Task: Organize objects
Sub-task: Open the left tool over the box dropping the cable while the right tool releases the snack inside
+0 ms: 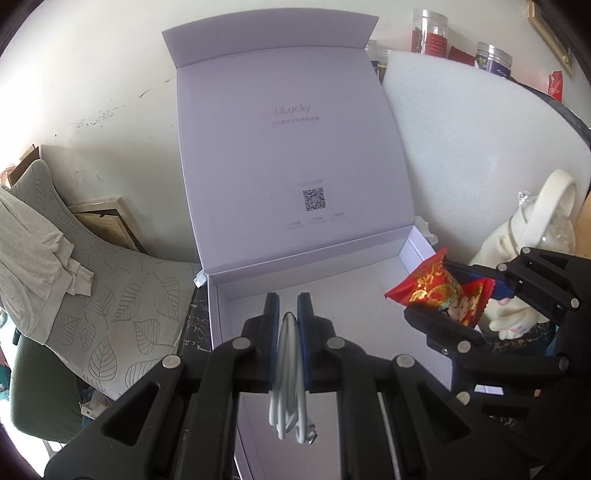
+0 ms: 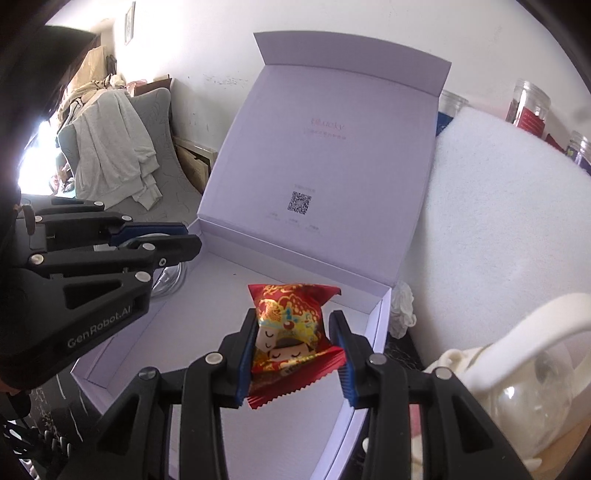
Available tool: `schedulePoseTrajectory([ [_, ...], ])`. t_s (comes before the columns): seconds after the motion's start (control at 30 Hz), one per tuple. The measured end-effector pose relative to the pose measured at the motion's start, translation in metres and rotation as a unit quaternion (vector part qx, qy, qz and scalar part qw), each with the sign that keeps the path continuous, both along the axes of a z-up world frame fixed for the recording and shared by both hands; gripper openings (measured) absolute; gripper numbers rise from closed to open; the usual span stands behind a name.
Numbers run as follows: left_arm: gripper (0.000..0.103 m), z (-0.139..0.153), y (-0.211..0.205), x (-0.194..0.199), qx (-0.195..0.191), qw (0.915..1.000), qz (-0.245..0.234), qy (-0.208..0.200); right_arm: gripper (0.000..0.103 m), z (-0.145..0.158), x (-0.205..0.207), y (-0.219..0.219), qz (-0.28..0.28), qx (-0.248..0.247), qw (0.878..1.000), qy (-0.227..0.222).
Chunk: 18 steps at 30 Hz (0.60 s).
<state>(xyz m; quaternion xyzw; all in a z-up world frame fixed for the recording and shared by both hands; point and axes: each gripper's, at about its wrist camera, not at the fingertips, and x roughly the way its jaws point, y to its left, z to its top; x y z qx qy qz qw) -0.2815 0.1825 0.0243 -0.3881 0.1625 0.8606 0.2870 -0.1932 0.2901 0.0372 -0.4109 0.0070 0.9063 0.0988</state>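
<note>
Leaf-patterned cushion point(image 1: 122, 295) under grey garment point(image 1: 33, 251) — lidded jars point(image 1: 430, 31), perhaps snacks, behind.

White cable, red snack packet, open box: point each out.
white cable point(image 1: 290, 373), left wrist view, on its coiled loops.
red snack packet point(image 2: 291, 332), right wrist view, on its printed front.
open box point(image 1: 291, 147), left wrist view, on the raised lid.

White scuffed wall point(image 1: 110, 74); leaf-patterned grey armchair point(image 1: 122, 302) draped with pale garment point(image 1: 33, 251); bright daylight at left.
</note>
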Motion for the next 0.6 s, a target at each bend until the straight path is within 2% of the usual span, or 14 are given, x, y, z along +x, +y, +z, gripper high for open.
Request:
schedulePoseTrajectory([
  [0.33, 0.01, -0.02, 0.009, -0.024, -0.002, 0.9999, -0.003, -0.016, 0.038, -0.025, -0.02, 0.009, -0.006, 0.013, 0.999, -0.034],
  [0.6, 0.01, -0.027, 0.02, -0.032, 0.004, 0.9996, -0.017, -0.025, 0.038, -0.031, -0.024, 0.017, -0.015, 0.004, 0.999, -0.048],
])
